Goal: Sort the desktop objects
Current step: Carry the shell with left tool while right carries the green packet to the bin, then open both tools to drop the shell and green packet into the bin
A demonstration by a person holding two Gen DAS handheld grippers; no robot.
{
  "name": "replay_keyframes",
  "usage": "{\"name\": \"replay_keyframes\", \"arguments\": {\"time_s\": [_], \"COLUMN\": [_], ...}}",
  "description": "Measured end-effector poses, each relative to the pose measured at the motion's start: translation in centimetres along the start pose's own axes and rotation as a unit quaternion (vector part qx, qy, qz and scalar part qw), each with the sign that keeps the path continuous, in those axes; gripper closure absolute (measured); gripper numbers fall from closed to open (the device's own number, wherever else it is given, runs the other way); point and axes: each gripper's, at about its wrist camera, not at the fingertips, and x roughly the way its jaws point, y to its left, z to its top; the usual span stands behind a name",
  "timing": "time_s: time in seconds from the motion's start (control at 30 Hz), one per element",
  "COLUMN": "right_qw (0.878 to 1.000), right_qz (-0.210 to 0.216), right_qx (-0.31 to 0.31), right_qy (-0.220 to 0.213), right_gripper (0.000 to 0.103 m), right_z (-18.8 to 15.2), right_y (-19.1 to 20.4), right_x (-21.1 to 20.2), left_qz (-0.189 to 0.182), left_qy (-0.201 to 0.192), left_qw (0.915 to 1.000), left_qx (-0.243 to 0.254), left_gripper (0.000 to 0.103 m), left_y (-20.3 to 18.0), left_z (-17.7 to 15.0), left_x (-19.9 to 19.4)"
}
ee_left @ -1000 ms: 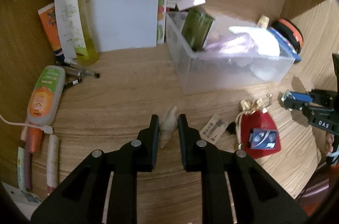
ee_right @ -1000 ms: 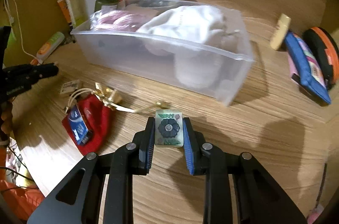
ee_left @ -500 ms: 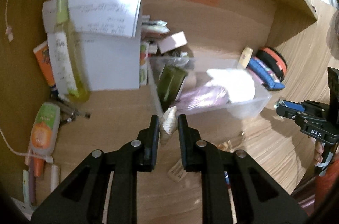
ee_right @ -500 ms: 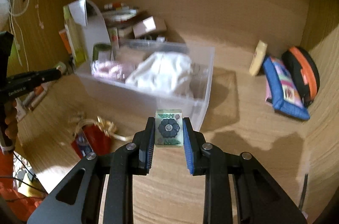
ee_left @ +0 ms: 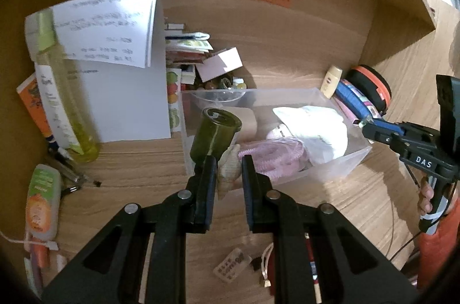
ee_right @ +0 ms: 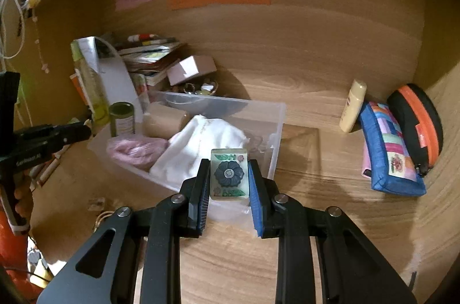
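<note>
Left gripper (ee_left: 228, 170) pinching a shell (ee_left: 229, 171); right gripper (ee_right: 228, 174) pinching a flower tile (ee_right: 229, 174), both above the clear box (ee_right: 277, 131).

My left claw (ee_left: 228, 169) pinches a shell (ee_left: 229, 166) over the near left end of the bin (ee_left: 339, 166); my right claw (ee_right: 228, 177) clamps a tile (ee_right: 229, 174) over its near right corner. In the bin a jar (ee_left: 215, 136) stands left, cloth (ee_left: 316, 128) right, with what may be netting (ee_left: 273, 157) between. A bottle (ee_left: 61, 100) stands left of the bin, pouches (ee_right: 388, 148) right. A tag (ee_left: 231, 265) lies under my left claw.
</note>
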Motion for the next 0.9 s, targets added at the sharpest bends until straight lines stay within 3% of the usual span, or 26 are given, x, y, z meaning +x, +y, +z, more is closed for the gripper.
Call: {"name": "replay_keyframes", "arguments": {"time_s": [0.4, 0.7, 0.9], "right_qw": [0.999, 0.999, 0.998], "right_qz": [-0.012, -0.025, -0.035], "right_qx": [-0.017, -0.026, -0.027], "right_qy": [0.031, 0.035, 0.036], "right_gripper": [0.081, 0.08, 0.072], "right_z": [0.2, 0.7, 0.5], "right_y": [0.1, 0.4, 0.6], "right_x": [3.4, 4.2, 3.8], "left_qz": [-0.018, -0.014, -0.018], "left_qy": [0.037, 0.04, 0.042], "left_qw": [0.9991, 0.999, 0.9989], "left_qx": [-0.013, -0.013, -0.011], "left_gripper": [0.086, 0.086, 0.086], "left_y": [0.6, 0.7, 0.5], "left_z": [0.3, 0.2, 0.0], "left_x": [3.2, 3.7, 3.3]}}
